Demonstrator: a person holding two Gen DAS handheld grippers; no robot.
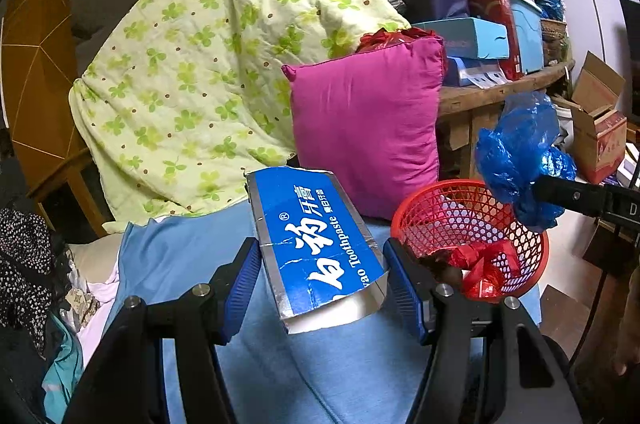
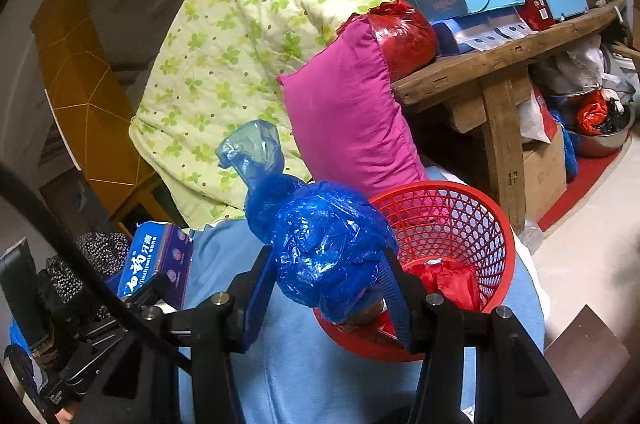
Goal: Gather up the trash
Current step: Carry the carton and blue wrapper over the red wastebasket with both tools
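The left gripper (image 1: 320, 284) is clamped on a blue toothpaste box (image 1: 316, 244) above the blue-sheeted bed (image 1: 180, 264); the right gripper (image 2: 328, 288) grips a crumpled blue plastic bag (image 2: 324, 244) at the red basket's (image 2: 472, 220) near rim

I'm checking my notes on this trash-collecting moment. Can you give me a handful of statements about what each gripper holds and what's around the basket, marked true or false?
1. The left gripper holds a blue toothpaste box. True.
2. The right gripper is empty. False: it grips a crumpled blue plastic bag.
3. The red basket is empty. False: red crumpled plastic already lies inside it.
4. A magenta pillow stands behind the basket. True.
5. The blanket beside the pillow is plain white. False: it is pale green with a clover print.
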